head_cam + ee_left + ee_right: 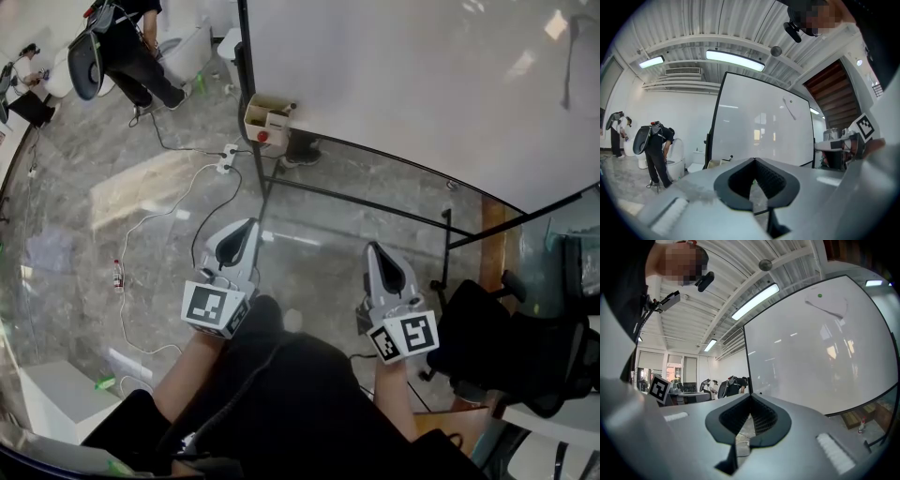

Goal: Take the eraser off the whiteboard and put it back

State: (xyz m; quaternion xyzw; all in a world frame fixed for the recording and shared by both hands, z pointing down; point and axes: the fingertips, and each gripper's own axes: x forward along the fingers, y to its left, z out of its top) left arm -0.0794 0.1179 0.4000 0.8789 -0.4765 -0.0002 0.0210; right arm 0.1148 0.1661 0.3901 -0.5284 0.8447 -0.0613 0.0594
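Observation:
The big whiteboard (pixel 403 84) stands on a black frame ahead of me; it also shows in the left gripper view (pixel 759 126) and in the right gripper view (pixel 820 357). A grey eraser-like thing (pixel 574 61) clings high on the board's right part, small in the left gripper view (pixel 790 108) and with a green dot in the right gripper view (pixel 827 305). My left gripper (pixel 251 225) and right gripper (pixel 372 247) are held level, well short of the board. Both are shut with nothing between the jaws (pixel 754 159) (pixel 751 395).
A beige box (pixel 267 120) with a red item hangs at the board's lower left corner. A power strip (pixel 226 157) and white cables lie on the stone floor. A person (pixel 131 47) bends over at far left. A black office chair (pixel 506 347) stands close on my right.

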